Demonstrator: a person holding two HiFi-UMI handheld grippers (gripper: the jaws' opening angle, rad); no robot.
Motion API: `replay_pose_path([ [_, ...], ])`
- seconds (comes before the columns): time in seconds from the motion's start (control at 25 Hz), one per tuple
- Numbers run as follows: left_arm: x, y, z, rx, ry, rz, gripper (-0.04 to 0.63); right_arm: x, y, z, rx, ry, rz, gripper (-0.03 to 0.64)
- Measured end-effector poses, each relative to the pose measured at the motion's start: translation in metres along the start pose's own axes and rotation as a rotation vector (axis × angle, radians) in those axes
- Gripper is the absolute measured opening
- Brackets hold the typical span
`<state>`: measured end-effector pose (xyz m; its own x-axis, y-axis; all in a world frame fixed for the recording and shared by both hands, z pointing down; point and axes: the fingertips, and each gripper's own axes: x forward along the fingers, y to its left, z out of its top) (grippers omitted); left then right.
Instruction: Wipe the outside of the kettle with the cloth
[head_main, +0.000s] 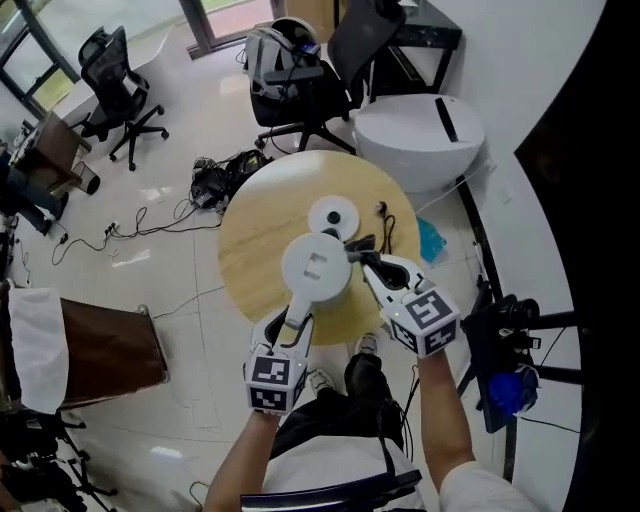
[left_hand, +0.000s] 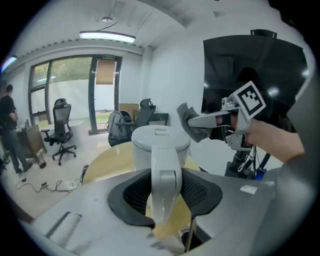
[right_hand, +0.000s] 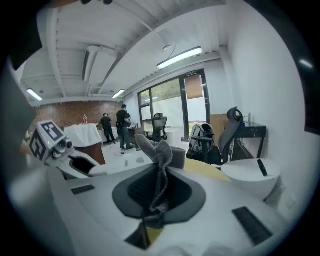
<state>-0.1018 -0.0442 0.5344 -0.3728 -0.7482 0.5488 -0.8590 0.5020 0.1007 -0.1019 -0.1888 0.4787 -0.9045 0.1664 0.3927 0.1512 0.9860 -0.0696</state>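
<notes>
Office space with a pale glossy floor (head_main: 150, 270) surrounds the work spot: black office chairs (head_main: 115, 85) stand toward the glass doors (left_hand: 75, 95), and loose cables (head_main: 215, 180) lie near the round wooden bench (head_main: 250, 240). On the bench, the white round base (head_main: 333, 215) sits by itself, apart from the kettle.

The white kettle (head_main: 316, 268) is over the near part of the bench, in front of its base. The left tool (head_main: 297, 322) has its jaws clamped on the upright handle (left_hand: 165, 185). No view shows whether the kettle's bottom rests on the wood or hangs just above it.

The right tool (head_main: 365, 262) is beside the kettle's right shoulder, at about lid height, with its jaws pinched on a grey cloth (right_hand: 160, 155). A bunched tuft of the cloth sticks out past the tips, and it appears near the kettle wall but not pressed against it.

The step in hand looks like bringing the cloth up to start a wiping pass. The next move calls for laying the free tuft flat on the kettle's side and drawing it along the wall while the left tool holds the handle steady, or turns it to offer a fresh face.
</notes>
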Motion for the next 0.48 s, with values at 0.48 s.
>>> replay_pose_path([
  [0.48,0.013,-0.044,0.007,-0.128,-0.055,0.02,0.212,-0.059,0.04,0.008,0.156,-0.025,0.041,0.031],
])
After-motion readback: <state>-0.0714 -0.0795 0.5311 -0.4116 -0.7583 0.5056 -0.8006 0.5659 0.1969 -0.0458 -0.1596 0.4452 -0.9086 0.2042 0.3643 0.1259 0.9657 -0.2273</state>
